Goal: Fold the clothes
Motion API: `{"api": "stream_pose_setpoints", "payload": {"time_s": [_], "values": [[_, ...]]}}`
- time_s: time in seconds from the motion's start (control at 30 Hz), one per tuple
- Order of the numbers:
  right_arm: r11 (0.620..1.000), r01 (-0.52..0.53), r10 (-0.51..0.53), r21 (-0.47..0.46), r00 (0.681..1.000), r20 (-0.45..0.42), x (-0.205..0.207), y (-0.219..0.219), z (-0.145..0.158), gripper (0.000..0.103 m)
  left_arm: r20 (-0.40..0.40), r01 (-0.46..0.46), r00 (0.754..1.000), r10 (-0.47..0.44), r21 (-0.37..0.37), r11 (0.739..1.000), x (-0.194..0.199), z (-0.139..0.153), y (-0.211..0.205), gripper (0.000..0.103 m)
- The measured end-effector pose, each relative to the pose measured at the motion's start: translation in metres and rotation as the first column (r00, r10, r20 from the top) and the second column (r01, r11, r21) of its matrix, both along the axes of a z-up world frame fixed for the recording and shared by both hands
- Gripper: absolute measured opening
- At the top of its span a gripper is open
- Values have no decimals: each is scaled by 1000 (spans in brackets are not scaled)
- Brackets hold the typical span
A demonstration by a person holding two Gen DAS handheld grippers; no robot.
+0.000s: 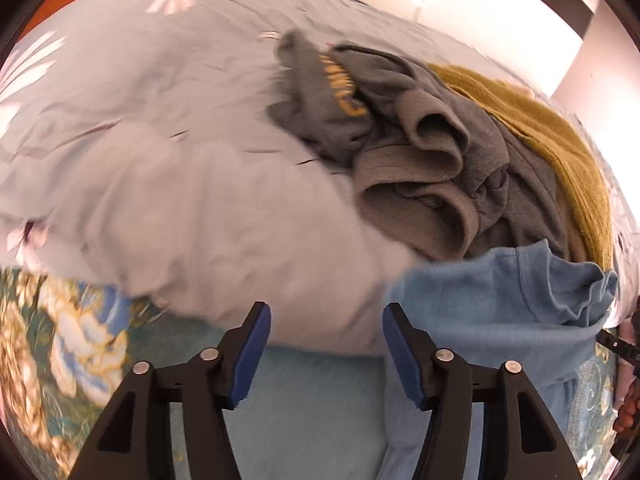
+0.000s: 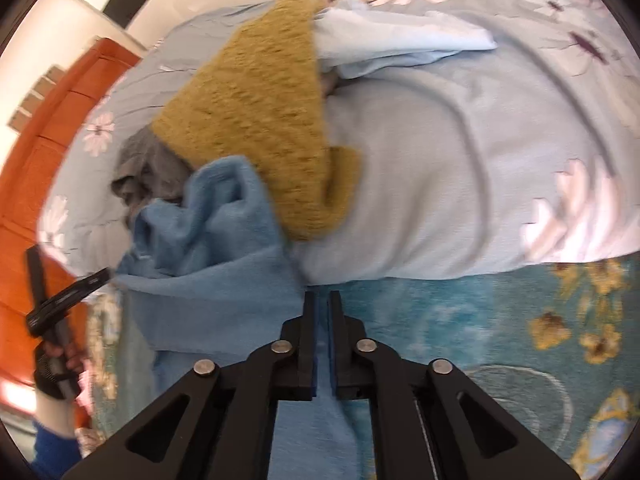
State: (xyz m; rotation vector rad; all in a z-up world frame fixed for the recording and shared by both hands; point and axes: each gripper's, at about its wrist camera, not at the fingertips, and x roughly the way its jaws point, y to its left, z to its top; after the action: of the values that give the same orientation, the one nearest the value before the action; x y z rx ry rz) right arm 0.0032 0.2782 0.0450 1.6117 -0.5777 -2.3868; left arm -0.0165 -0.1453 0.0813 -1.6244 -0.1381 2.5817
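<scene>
A blue garment (image 1: 500,304) (image 2: 208,248) lies at the near edge of a clothes pile and trails toward both cameras. Behind it are a crumpled grey sweatshirt (image 1: 420,160) (image 2: 140,168) with yellow lettering and a mustard knit sweater (image 1: 552,132) (image 2: 256,112). My left gripper (image 1: 326,328) is open, with nothing between its blue pads (image 1: 252,348), just left of the blue garment. My right gripper (image 2: 322,300) is shut, with the blue garment's edge running in between its fingers. Each gripper shows at the edge of the other's view, the right gripper (image 1: 618,346) and the left gripper (image 2: 60,304).
The pile rests on a pale blue-grey floral duvet (image 1: 160,128) (image 2: 440,168) bunched on a teal floral bedsheet (image 1: 60,344) (image 2: 520,320). A light blue cloth (image 2: 400,36) lies behind the sweater. An orange headboard (image 2: 36,168) and a hand with a blue sleeve (image 2: 52,432) are at left.
</scene>
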Motion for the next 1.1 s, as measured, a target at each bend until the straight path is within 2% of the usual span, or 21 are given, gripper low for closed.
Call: {"api": "stream_pose_setpoints", "payload": {"time_s": [0.13, 0.17, 0.23, 0.33, 0.43, 0.47, 0.53, 0.67, 0.73, 0.83, 0.9, 0.97, 1.1], "values": [[998, 45, -46, 34, 998, 42, 16, 17, 2, 7, 35, -106, 994, 105, 11, 994, 37, -4, -26, 63], [999, 44, -46, 29, 997, 63, 24, 20, 2, 7, 53, -131, 990, 129, 37, 991, 50, -7, -35, 63], [999, 39, -40, 16, 994, 105, 42, 24, -2, 8, 99, -174, 982, 161, 141, 975, 81, -16, -48, 63], [1000, 15, -10, -20, 979, 205, 79, 23, -16, 14, 189, -167, 975, 117, 278, 946, 132, -36, -45, 63], [998, 12, 6, -66, 965, 263, 112, 21, -28, 20, 251, -137, 966, 65, 279, 950, 182, -54, -28, 63], [996, 14, 9, -84, 961, 276, 121, 21, -32, 25, 274, -144, 960, 57, 309, 940, 198, -60, -27, 63], [993, 21, 16, -118, 953, 303, 141, 20, -39, 28, 314, -153, 949, 36, 357, 921, 223, -68, -23, 63], [982, 37, 31, -184, 935, 354, 180, 20, -54, 28, 346, -136, 938, -15, 410, 902, 264, -73, -18, 63], [975, 47, 40, -218, 925, 378, 199, 19, -61, 29, 382, -136, 923, -48, 440, 888, 280, -78, -16, 63], [954, 97, 28, -284, 913, 408, 208, 23, -67, 29, 386, -104, 918, -94, 460, 882, 302, -81, -15, 63], [950, 90, 45, -299, 908, 416, 215, 19, -71, 28, 393, -109, 914, -100, 475, 873, 313, -81, -17, 61], [947, 83, 60, -309, 903, 425, 222, 18, -73, 28, 402, -121, 910, -98, 485, 866, 303, -79, -19, 61], [946, 90, 61, -310, 893, 446, 234, 17, -72, 19, 414, -139, 906, -86, 483, 865, 290, -74, -29, 46]]}}
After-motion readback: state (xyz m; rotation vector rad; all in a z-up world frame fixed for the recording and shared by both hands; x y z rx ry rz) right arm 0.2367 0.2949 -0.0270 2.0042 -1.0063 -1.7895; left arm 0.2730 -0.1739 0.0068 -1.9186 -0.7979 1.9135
